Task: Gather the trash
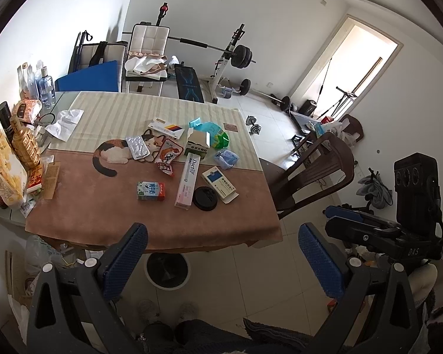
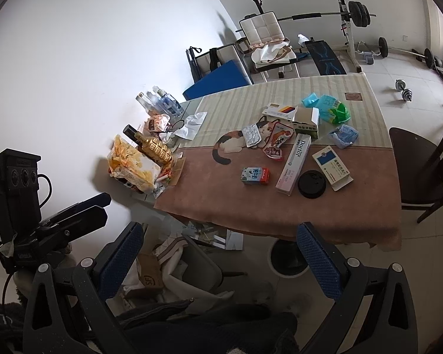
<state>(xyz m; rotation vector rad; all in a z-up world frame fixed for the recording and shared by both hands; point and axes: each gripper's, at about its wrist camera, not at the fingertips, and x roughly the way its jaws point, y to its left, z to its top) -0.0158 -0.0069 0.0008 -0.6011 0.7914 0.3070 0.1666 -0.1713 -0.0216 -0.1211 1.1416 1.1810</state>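
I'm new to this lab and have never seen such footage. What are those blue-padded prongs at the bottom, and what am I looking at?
Each picture comes from a fisheye camera on a handheld gripper. The prongs are its jaws. The left gripper and right gripper are both open and hold nothing. Each view also shows the other gripper from the side. Both look at a table with scattered trash: a milk carton, a long Doctor box, a black lid, a blister pack. A bin stands beneath.

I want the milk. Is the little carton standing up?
No, the milk carton is lying on its side on the tablecloth; its printed front faces up.
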